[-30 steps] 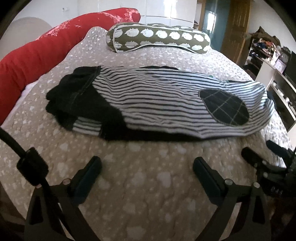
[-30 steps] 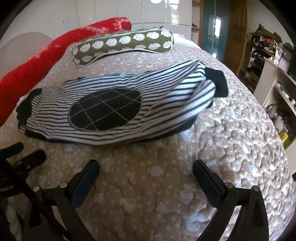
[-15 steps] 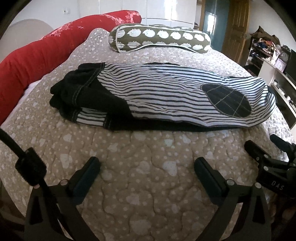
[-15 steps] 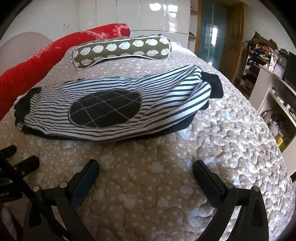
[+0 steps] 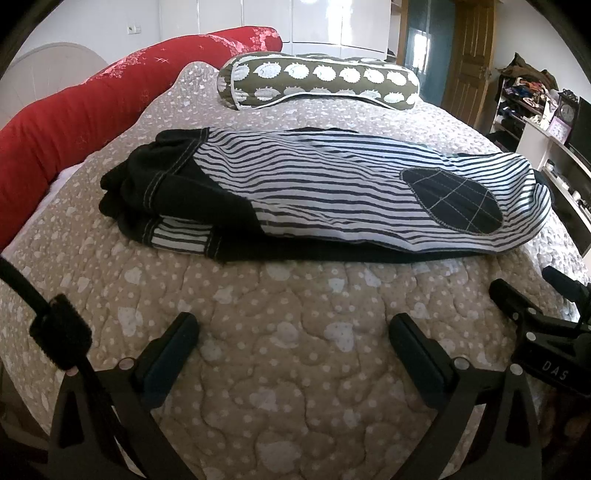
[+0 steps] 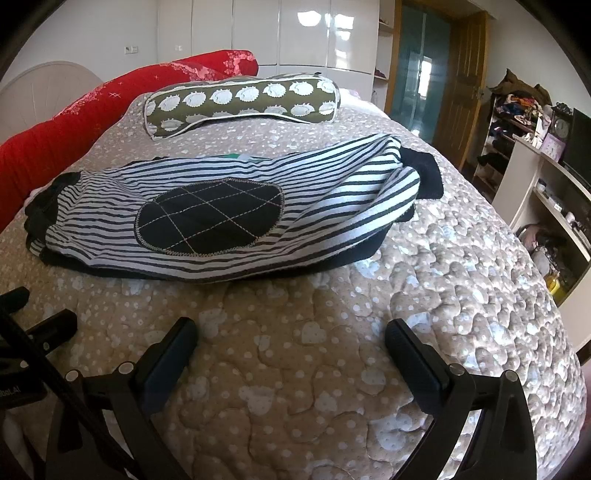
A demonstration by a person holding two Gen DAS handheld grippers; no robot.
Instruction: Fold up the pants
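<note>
Pants [image 5: 317, 192] seemingly folded, on bedspread [image 5: 295, 362]

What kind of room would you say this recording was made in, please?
Most likely a bedroom: the striped pants lie on a bed's quilted bedspread, with a bolster pillow behind and white wardrobe doors along the wall.

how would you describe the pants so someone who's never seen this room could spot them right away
Start at the large bed under a beige quilt dotted with white. Midway across it, in front of the olive bolster pillow and beside the red cushion, lie the pants. Only they have navy and white stripes, with a dark oval knee patch stitched in a grid.
</note>
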